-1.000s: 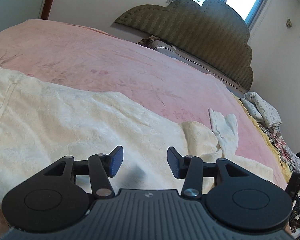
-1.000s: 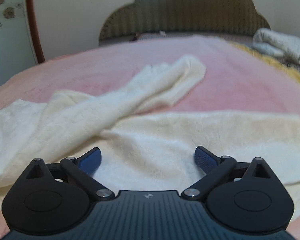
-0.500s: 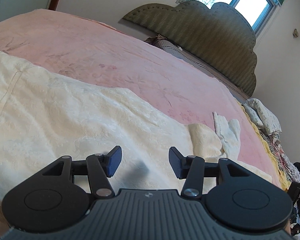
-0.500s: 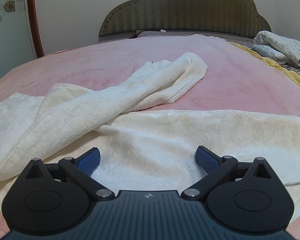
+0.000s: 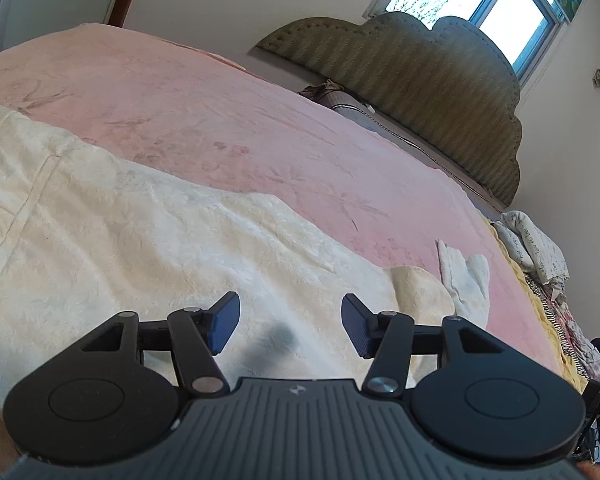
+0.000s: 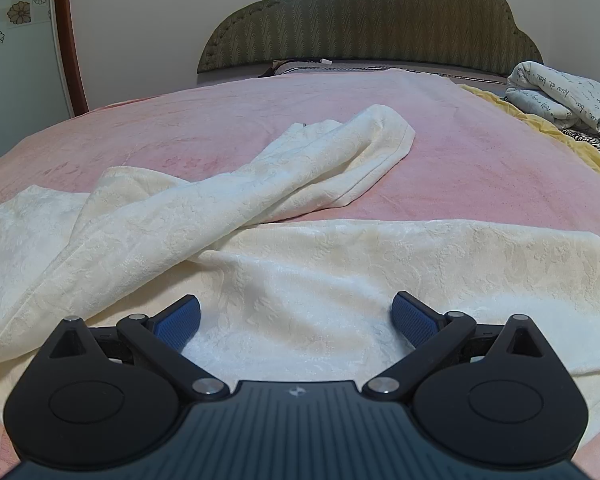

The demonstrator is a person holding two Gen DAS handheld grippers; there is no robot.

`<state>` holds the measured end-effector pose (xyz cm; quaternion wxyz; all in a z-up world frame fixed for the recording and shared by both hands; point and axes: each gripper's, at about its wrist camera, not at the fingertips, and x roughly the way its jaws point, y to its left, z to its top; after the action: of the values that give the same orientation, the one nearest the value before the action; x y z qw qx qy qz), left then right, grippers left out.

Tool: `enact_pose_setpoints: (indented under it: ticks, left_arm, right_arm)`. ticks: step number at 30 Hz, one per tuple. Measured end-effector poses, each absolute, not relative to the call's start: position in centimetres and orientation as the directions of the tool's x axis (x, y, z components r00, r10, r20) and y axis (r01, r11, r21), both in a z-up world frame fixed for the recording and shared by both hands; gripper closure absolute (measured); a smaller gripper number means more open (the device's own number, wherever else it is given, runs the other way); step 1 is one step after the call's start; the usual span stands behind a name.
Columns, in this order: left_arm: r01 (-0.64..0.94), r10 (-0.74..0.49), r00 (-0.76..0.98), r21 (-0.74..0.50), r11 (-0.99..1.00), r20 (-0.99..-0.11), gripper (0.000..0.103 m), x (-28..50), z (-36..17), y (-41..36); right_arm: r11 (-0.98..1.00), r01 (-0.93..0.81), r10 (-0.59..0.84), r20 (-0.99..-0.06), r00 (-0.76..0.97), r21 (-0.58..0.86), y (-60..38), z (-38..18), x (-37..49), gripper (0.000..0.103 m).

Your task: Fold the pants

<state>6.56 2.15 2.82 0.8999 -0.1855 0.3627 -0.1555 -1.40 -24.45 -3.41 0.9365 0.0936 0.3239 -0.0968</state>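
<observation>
Cream textured pants [image 5: 140,248] lie spread on a pink bedspread [image 5: 228,120]. In the right wrist view the pants [image 6: 320,280] show one leg flat across the front and the other leg [image 6: 300,160] twisted and bunched, running away toward the headboard. My left gripper [image 5: 290,326] is open and empty, low over the pants' wide upper part. My right gripper [image 6: 296,318] is open and empty, low over the flat leg. The far leg's end also shows in the left wrist view [image 5: 460,276].
A green padded headboard [image 6: 368,16] stands at the far end of the bed. A rolled white printed quilt [image 6: 560,96] and striped cloth lie at the bed's right side on a yellow sheet [image 6: 540,128]. A window [image 5: 480,0] is behind the headboard.
Both grippers stay open and empty. The left view has tilted slightly, showing more pink bedspread; the right view has steadied and drawn back a little from the pants.
</observation>
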Motion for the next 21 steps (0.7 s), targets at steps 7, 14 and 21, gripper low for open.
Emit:
enact_pose_setpoints:
  ticks: [7, 14, 21]
  left_arm:
    - [0.131, -0.386, 0.699, -0.423, 0.897, -0.602, 0.042, 6.0, 3.1, 2.9]
    - [0.142, -0.389, 0.692, -0.414, 0.899, -0.608, 0.041, 6.6, 3.1, 2.5]
    - [0.155, -0.417, 0.658, -0.429, 0.890, -0.627, 0.041, 7.2, 2.3, 1.2]
  right_arm:
    - [0.965, 0.244, -0.132, -0.629, 0.766, 0.094, -24.2, -3.4, -1.3, 0.000]
    - [0.964, 0.237, -0.101, -0.665, 0.740, 0.117, -25.0, -2.1, -1.8, 0.000]
    - [0.973, 0.225, -0.154, -0.597, 0.788, 0.045, -25.8, 4.8, 2.6, 0.000]
